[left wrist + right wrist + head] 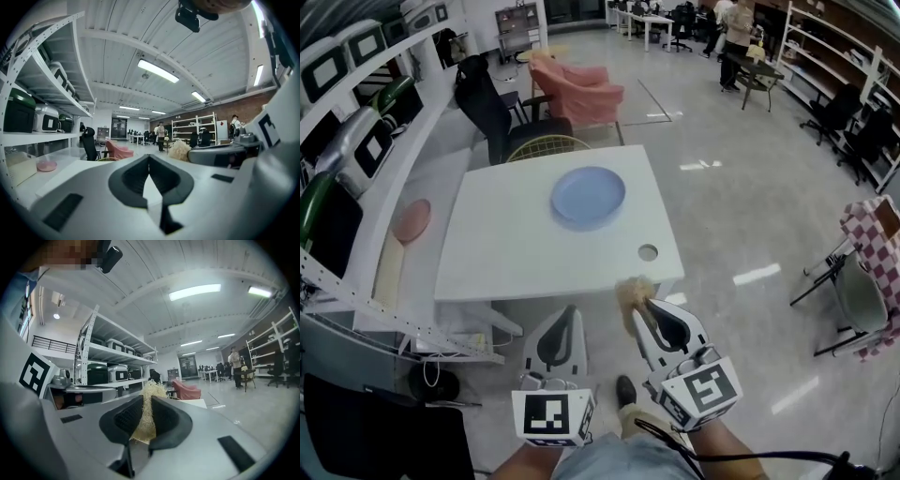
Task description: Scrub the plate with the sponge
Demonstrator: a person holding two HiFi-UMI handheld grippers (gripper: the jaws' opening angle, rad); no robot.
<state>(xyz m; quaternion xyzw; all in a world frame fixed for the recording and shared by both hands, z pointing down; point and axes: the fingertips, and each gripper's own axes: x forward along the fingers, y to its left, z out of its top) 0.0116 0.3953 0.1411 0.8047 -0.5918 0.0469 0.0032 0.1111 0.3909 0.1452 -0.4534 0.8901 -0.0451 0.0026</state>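
Note:
A pale blue plate [588,196] lies on the far half of the white table [516,253]. My right gripper [639,305] is held in front of the table's near right corner, shut on a straw-coloured fibrous sponge [630,294]; in the right gripper view the sponge [146,416] is pinched between the dark pads. My left gripper [565,321] hangs below the table's near edge, jaws together with nothing in them [149,161]. From the left gripper view the sponge [179,150] shows beside the right gripper.
A round hole [648,252] sits near the table's right edge. Behind the table stand a black office chair [492,108], a yellow wire chair [547,147] and a pink armchair [578,89]. Shelving with appliances [347,141] runs along the left. A checked chair [874,272] is at right.

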